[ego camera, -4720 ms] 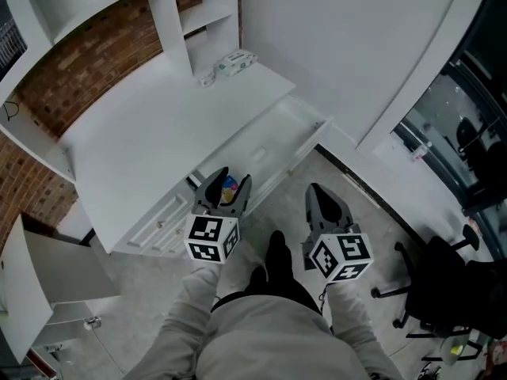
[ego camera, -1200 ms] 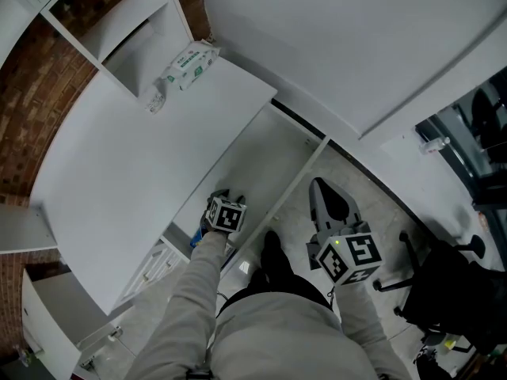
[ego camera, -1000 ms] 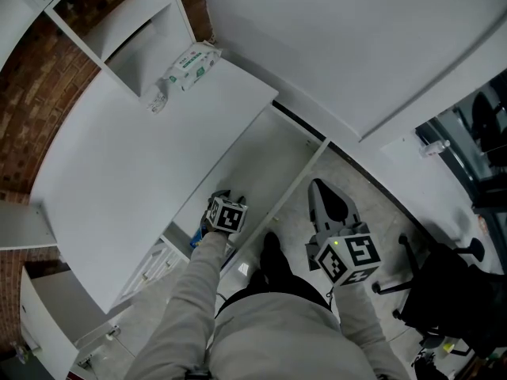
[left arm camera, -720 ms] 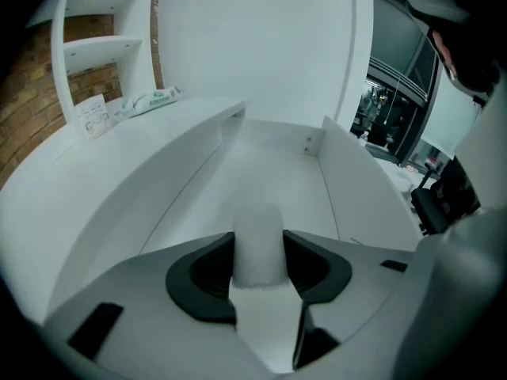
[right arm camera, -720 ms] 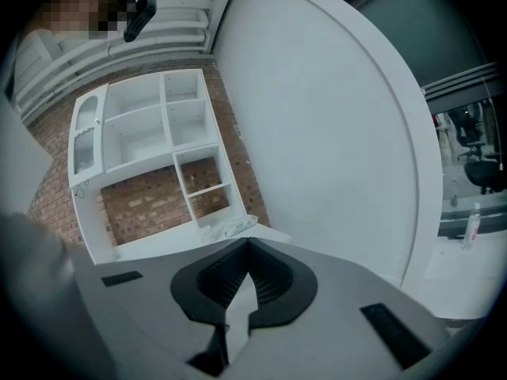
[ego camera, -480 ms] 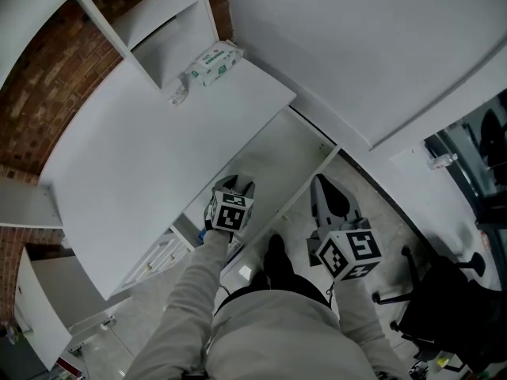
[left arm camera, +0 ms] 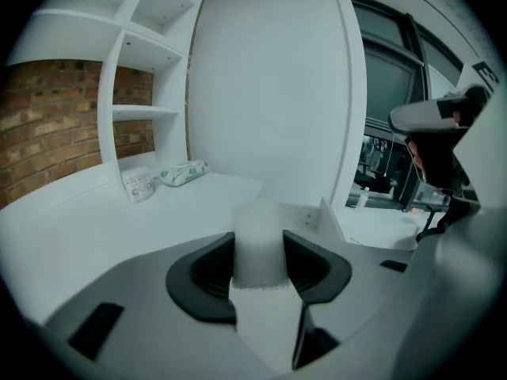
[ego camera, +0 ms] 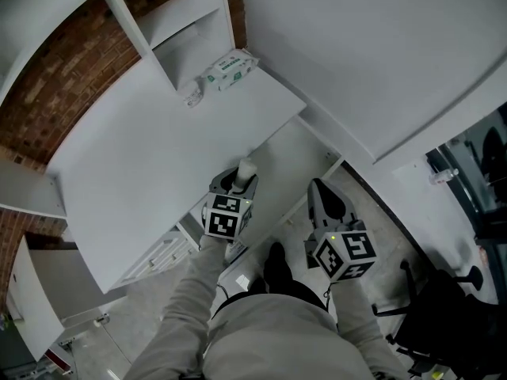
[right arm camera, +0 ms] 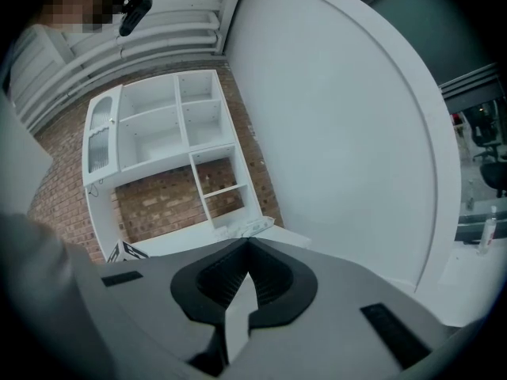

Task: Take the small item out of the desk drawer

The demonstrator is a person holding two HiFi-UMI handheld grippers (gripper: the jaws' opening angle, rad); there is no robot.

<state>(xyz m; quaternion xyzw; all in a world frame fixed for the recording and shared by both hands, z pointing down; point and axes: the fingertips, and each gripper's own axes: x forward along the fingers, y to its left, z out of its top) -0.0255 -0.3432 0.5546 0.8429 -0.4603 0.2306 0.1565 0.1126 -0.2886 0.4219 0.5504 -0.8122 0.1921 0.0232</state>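
Note:
A small white cylinder (left arm camera: 260, 242) sits upright between the dark pads of my left gripper (left arm camera: 260, 253), which is shut on it. In the head view the left gripper (ego camera: 240, 177) holds the white cylinder (ego camera: 247, 167) above the front edge of the white desk top (ego camera: 150, 157), over the open drawer (ego camera: 305, 158). My right gripper (ego camera: 319, 193) hangs to the right, beside the drawer's front panel, above the floor. Its jaws meet at the tips with nothing between them, and the right gripper (right arm camera: 246, 248) looks toward the shelving.
A pack of wipes (ego camera: 231, 66) and a small jar (ego camera: 192, 95) lie at the desk's back, under white shelves (ego camera: 186, 22) on a brick wall. A curved white wall (ego camera: 372, 62) stands to the right. A black office chair (ego camera: 451, 315) is at lower right.
My left gripper has risen out of the drawer with the white cylinder in it and now points less steeply down. The right gripper has shifted slightly.

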